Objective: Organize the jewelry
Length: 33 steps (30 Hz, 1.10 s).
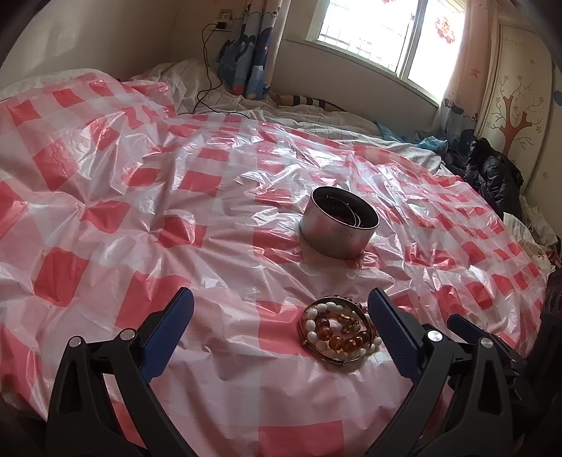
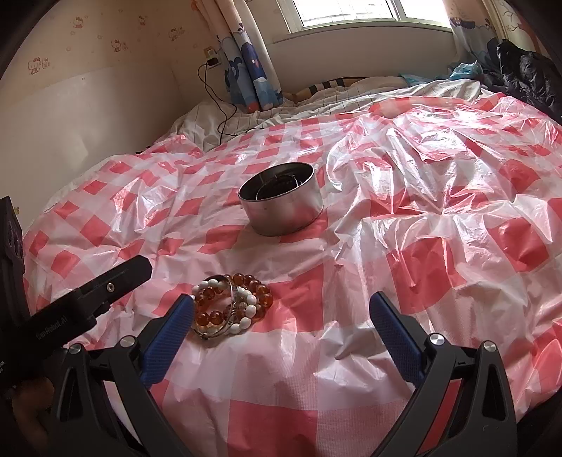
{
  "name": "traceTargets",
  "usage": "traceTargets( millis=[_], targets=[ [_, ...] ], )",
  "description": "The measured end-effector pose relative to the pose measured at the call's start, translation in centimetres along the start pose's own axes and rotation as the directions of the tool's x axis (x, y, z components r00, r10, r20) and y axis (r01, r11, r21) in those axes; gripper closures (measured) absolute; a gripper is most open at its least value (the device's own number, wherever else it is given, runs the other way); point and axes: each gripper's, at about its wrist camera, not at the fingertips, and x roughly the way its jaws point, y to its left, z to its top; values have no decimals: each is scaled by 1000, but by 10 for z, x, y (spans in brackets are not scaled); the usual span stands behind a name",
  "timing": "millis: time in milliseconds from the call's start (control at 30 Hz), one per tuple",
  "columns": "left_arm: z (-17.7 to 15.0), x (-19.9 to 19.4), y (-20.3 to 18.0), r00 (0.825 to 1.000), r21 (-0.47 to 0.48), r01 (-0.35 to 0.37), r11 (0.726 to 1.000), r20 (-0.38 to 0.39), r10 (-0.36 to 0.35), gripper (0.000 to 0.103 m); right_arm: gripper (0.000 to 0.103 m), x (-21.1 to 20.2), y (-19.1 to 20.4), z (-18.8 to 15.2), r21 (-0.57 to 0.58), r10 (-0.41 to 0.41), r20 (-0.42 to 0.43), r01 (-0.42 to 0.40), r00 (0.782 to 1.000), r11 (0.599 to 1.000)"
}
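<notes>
Bracelets [image 1: 339,328] piled on checked sheet [image 1: 217,369], near side of tin [image 1: 339,225]. Left gripper [image 1: 281,337] wide apart, empty. Right gripper [image 2: 281,337] wide apart, empty. Best to go slow: pinch one bracelet only, lift, drop into tin.

- Daylit from window [image 1: 368,31] at the back — panes blown out white.
- Strong glare patches on crinkled plastic sheet [image 1: 217,175], soft shadows in folds.
- Heavy fisheye bending, dark vignette at corners.
- Sharp centre — slightly soft toward edges.
</notes>
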Motion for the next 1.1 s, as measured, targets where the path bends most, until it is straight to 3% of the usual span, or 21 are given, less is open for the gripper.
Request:
traceTargets(
  millis=[1100],
  targets=[
    [-2, 3, -4, 1000, 15, 2, 1000, -18, -2, 8, 7, -1, 0, 2, 5, 0, 3, 0, 1000, 1000]
  ],
)
